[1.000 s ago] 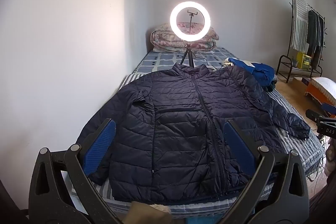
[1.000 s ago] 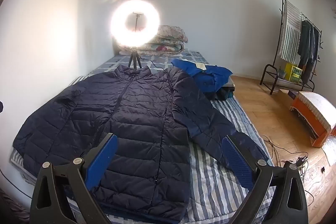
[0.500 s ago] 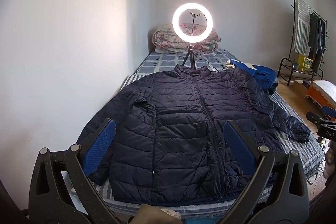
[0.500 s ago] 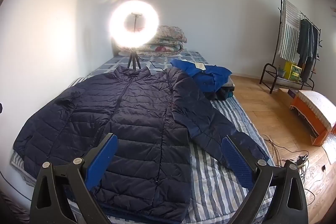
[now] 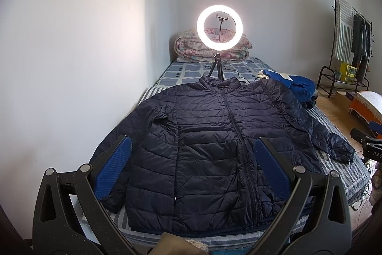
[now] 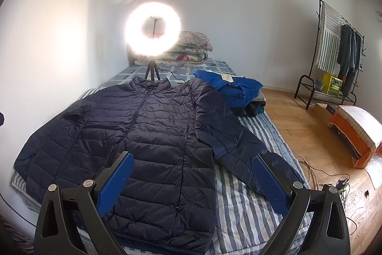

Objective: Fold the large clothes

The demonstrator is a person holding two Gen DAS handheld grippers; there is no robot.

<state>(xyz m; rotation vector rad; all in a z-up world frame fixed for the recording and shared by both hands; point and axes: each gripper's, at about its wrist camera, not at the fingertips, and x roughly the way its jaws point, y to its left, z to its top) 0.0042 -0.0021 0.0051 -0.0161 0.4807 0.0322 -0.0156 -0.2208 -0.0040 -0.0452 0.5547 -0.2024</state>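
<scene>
So the navy puffer jacket (image 5: 214, 147) lies flat, zipped, sleeves spread, across the bed (image 6: 241, 207) near its foot edge, ready for folding. Left gripper (image 5: 191, 166) and right gripper (image 6: 191, 178) hover above, jaws wide, holding nothing.

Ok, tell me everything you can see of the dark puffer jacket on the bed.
The navy jacket is quilted and slightly shiny, with a stand collar and a closed front zip. It lies flat and face up on the striped bedcover, hem nearest the cameras, collar toward the ring light's tripod, both sleeves spread outward. Neither gripper touches it.
</scene>
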